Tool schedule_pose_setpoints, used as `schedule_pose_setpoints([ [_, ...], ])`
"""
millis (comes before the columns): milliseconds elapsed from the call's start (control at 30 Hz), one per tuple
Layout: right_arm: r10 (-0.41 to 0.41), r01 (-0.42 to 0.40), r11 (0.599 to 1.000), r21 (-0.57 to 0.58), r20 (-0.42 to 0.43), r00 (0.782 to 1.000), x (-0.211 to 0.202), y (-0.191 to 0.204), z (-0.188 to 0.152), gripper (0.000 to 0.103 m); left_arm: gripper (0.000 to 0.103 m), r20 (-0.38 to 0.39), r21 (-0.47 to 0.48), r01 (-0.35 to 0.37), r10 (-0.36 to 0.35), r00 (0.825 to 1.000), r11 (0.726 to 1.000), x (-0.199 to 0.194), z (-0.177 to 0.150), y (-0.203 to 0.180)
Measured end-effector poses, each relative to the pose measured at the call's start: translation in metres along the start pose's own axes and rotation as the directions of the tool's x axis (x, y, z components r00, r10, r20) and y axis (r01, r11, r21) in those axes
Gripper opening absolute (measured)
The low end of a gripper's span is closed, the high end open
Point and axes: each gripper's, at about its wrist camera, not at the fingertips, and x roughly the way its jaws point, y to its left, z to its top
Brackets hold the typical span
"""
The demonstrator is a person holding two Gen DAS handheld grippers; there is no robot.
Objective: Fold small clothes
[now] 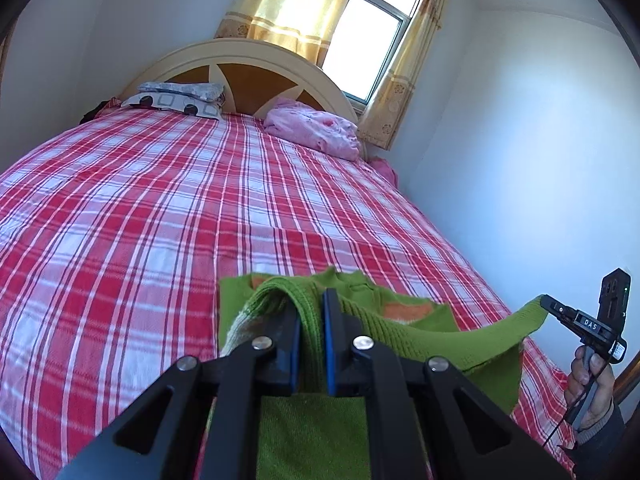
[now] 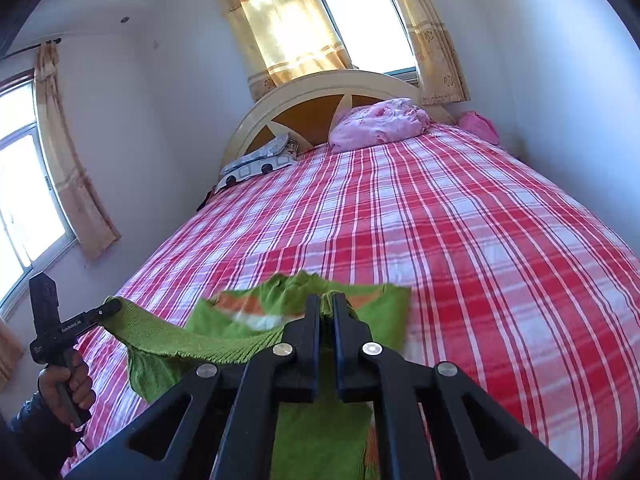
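- Left hand-held gripper point(image 1: 312, 312): its blue pads are pinched on a ribbed edge of the green knit garment point(image 1: 404, 320), which drapes down behind the fingers.
- Right hand-held gripper point(image 2: 327, 312): pressed almost together on another bunched edge of the same garment (the fabric there is blurred, so the exact fold is hard to read).
- The garment hangs stretched between the two, lifted over the near end of the bed point(image 1: 160, 208).
- Nothing here serves as a container.
- The plaid bedspread lies bare up to the pink bundle point(image 1: 316, 128) and the pillows point(image 1: 180, 100) by the headboard point(image 1: 240, 56).
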Motion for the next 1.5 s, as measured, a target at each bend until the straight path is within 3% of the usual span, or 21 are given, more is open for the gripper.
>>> schedule_pose_setpoints([
  [233,-0.037,0.037,0.999,0.003,-0.055,0.998,0.063,-0.025,0.027,0.005,0.01,-0.057,0.014,-0.031,0.032,0.998,0.999,0.062,0.022,0.005],
  [500,-0.097,0.107,0.993,0.049,-0.171,0.98,0.142,-0.069,0.022,0.005,0.01,-0.173,0.013,-0.1,0.1,0.98,0.995,0.142,0.015,0.022],
  [633,-0.125,0.146,0.988,0.057,-0.273,0.954,0.185,-0.089,0.016,0.005,0.022,-0.234,-0.012,-0.153,0.146,0.961,0.988,0.168,0.008,0.034],
  [700,-0.185,0.198,0.98,0.016,-0.285,0.94,0.197,-0.094,0.014,0.009,0.033,-0.248,-0.026,-0.183,0.171,0.954,0.983,0.17,0.005,0.039],
  [733,-0.208,0.218,0.976,0.001,-0.288,0.935,0.2,-0.095,0.014,0.024,0.038,-0.247,-0.038,-0.177,0.162,0.955,0.983,0.168,0.005,0.041],
  [767,-0.212,0.221,0.975,0.002,-0.283,0.936,0.198,-0.097,0.014,0.048,0.04,-0.238,-0.051,-0.17,0.153,0.959,0.984,0.163,0.005,0.042],
  [800,-0.193,0.204,0.979,0.013,-0.272,0.943,0.195,-0.099,0.013,0.056,0.046,-0.23,-0.054,-0.177,0.16,0.96,0.983,0.158,0.005,0.042],
  [900,-0.214,0.222,0.975,0.002,-0.251,0.944,0.175,-0.096,0.009,0.057,0.065,-0.197,-0.052,-0.195,0.181,0.963,0.979,0.133,0.002,0.04],
  [1000,-0.229,0.229,0.973,-0.029,-0.228,0.946,0.144,-0.081,0.002,0.057,0.066,-0.19,-0.038,-0.184,0.173,0.966,0.982,0.114,-0.009,0.034],
  [1100,-0.147,0.134,0.988,-0.073,-0.212,0.966,0.117,-0.051,-0.011,0.057,0.071,-0.193,0.028,-0.195,0.197,0.961,0.98,0.102,-0.025,0.02],
  [1133,-0.085,0.066,0.994,-0.09,-0.234,0.969,0.112,-0.038,-0.018,0.057,0.073,-0.2,0.052,-0.203,0.209,0.957,0.978,0.102,-0.032,0.016],
  [1200,-0.003,-0.027,0.995,-0.099,-0.292,0.956,0.113,-0.024,-0.031,0.058,0.073,-0.208,0.099,-0.218,0.235,0.95,0.971,0.101,-0.045,0.011],
  [1300,-0.046,0.008,0.995,-0.104,-0.37,0.928,0.135,-0.022,-0.046,0.058,0.073,-0.244,0.158,-0.303,0.335,0.91,0.94,0.106,-0.062,0.014],
  [1400,-0.062,0.056,0.998,-0.027,-0.454,0.889,0.166,-0.044,-0.057,0.058,0.075,-0.296,0.109,-0.291,0.311,0.903,0.95,0.106,-0.074,0.028],
  [1500,-0.086,0.086,0.996,-0.018,-0.428,0.9,0.169,-0.049,-0.056,0.058,0.075,-0.285,0.1,-0.291,0.307,0.908,0.952,0.094,-0.076,0.031],
])
